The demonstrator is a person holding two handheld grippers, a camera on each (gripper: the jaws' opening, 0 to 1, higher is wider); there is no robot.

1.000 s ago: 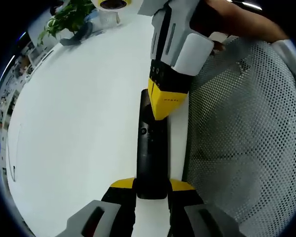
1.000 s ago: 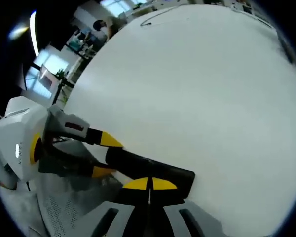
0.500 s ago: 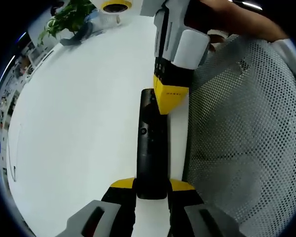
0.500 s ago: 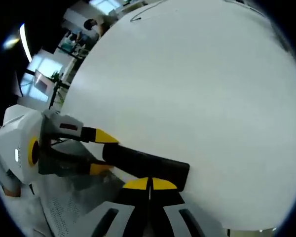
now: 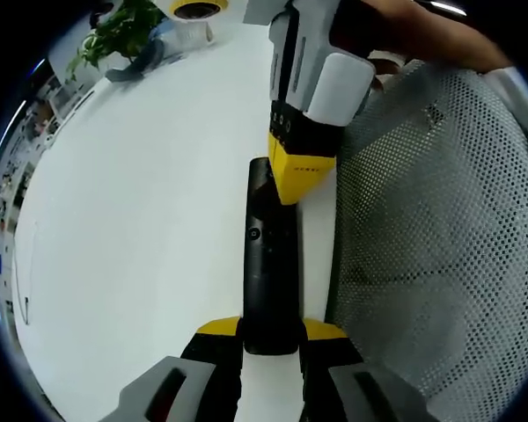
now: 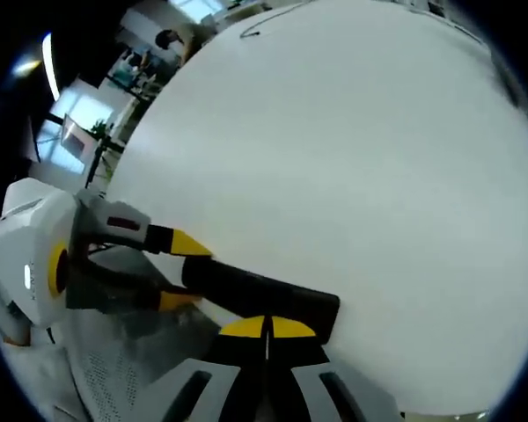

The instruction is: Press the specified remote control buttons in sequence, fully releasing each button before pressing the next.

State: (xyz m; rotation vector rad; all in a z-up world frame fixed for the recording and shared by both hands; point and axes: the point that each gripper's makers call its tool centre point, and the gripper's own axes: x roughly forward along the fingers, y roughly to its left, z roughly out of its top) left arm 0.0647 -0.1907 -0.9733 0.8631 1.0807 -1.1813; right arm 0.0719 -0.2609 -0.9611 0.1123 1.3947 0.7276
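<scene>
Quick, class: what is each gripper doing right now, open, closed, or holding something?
Left gripper: closed on the near end of the black remote.
Right gripper: closed, fingers together, tips over the remote's far end.

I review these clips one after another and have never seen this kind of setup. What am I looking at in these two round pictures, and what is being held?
There is no robot here: a person holds a two-jaw claw in each hand, and a fisheye camera rides on each claw, looking along its jaws. In the left gripper view, the left claw is shut on the near end of a long black remote control. The right claw, with closed yellow tips, comes in from the top and rests its tips at the remote's far end, as if to press a button. In the right gripper view the same scene shows from the other side. Below lies a white table; a grey mesh chair stands beside it, and a potted plant stands at the far edge.
</scene>
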